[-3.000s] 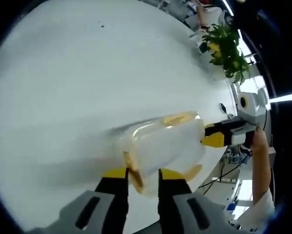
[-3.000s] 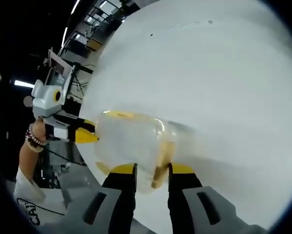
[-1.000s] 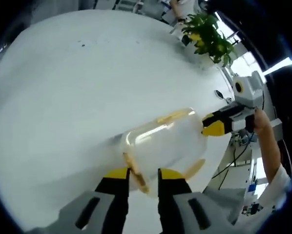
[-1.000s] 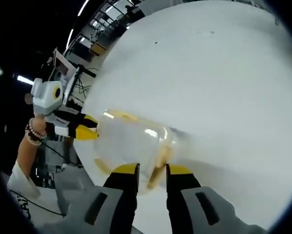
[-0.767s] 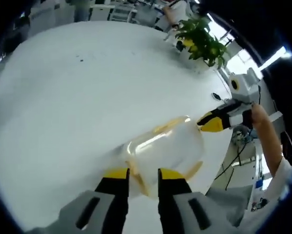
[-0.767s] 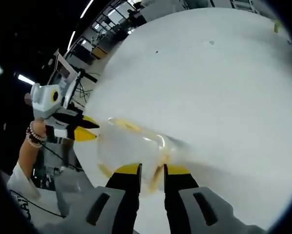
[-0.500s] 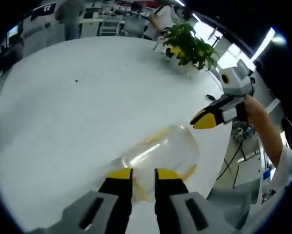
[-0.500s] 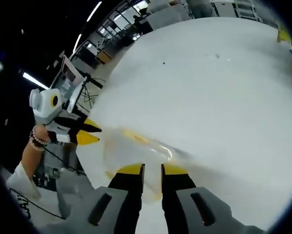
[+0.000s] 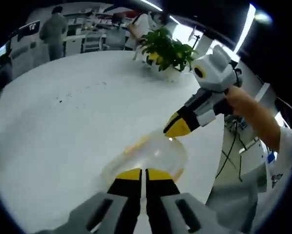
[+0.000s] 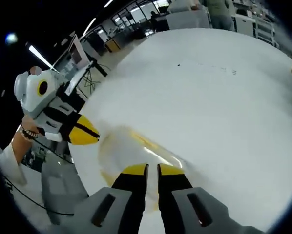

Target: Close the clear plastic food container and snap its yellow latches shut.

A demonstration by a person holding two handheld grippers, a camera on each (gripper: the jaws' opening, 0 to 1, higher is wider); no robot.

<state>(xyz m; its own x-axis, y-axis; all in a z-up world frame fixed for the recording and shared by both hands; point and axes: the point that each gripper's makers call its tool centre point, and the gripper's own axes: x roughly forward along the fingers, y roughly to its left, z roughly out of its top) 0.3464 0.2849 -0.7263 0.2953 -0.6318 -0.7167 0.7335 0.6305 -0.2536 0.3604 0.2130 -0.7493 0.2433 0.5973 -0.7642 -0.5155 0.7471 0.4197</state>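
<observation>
On the white tabletop (image 9: pixel 63 131) the clear container (image 9: pixel 146 156) lies just ahead of both claws. The left claw (image 9: pixel 145 174) and the right claw (image 10: pixel 152 169), at its 6 and 12 o'clock, are pressed nearly together, probably after snapping latches.

**Grey grippers, yellow tips**

Left gripper (image 9: pixel 145 176) and right gripper (image 10: pixel 152 171) share grey bodies, black jaws and yellow tips. Behind each sits a white housing ringed in yellow. The person wears a white sleeve (image 9: pixel 288 146) and a beaded bracelet (image 10: pixel 28 132).
</observation>
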